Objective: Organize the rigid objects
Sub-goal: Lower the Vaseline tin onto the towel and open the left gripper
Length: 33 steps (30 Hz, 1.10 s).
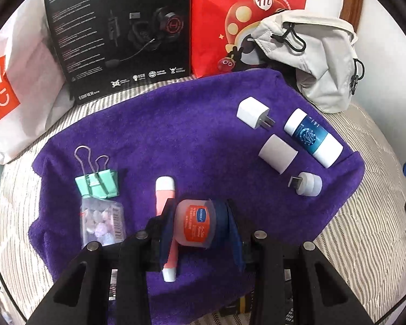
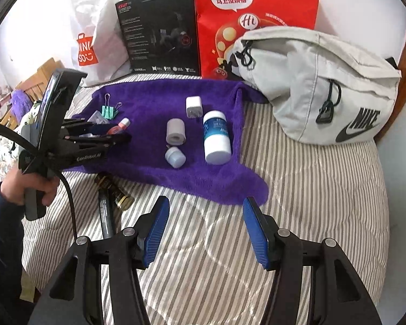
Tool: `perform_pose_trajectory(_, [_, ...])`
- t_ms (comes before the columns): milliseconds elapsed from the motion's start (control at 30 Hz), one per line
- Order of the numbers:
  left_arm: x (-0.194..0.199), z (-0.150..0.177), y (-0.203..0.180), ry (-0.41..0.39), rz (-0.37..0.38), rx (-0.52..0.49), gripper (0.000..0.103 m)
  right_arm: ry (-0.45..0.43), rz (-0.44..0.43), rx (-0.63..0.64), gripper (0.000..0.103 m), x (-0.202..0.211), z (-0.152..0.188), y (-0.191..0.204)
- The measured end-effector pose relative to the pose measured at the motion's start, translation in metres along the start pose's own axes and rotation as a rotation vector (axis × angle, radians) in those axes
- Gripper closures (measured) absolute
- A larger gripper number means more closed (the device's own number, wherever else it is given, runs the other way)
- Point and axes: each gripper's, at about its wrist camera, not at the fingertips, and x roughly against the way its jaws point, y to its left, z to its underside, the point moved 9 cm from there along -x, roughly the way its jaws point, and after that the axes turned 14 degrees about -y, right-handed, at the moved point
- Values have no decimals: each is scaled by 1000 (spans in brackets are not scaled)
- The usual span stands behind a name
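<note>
You clamped the jar in your left claw for sorting on the towel, while your right claw gaped empty.

On towel: binder clip and bead box left, charger plug, bottle, tape roll right; sling bag behind.

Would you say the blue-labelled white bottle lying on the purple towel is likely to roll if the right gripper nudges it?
Probably: the bottle is a smooth cylinder lying on its side, so a sideways push could roll it. The plush purple towel should slow it. Its hard, rounded wall may slip between the pads.
</note>
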Motion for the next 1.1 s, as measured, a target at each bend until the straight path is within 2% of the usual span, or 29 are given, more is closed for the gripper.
perform_pose_trajectory(167, [-9,9,-7,40,6,-23,68,12,-3,-5,47,7,12,2])
perform_pose_trajectory(333, [-6,13,-8,16,-1,-28,68,19,-1,-23,47,12,20,-1])
perform_pose_trajectory(433, [-6,14,-7,19,-5,-17,64,22,-2,-29,47,14,25,-1])
perform_pose_trajectory(500, [-5,15,-4,33,-2,7,55,24,-3,-34,47,15,30,-1])
perform_pose_trajectory(567, [-3,17,3,52,-14,39,42,27,-2,-36,47,18,35,-1])
perform_pose_trajectory(600, [0,18,6,61,-9,61,39,26,-3,-37,47,20,36,0])
perform_pose_trajectory(667, [10,20,9,62,13,94,39,25,-2,-43,47,23,41,0])
perform_pose_trajectory(800, [41,22,8,34,8,122,38,28,-4,-56,47,26,50,1])
perform_pose_trajectory(933, [72,31,-13,34,22,121,37,31,-18,-62,47,26,56,5])
perform_pose_trajectory(1100, [80,54,-42,59,6,154,37,32,-40,-57,47,28,60,8])
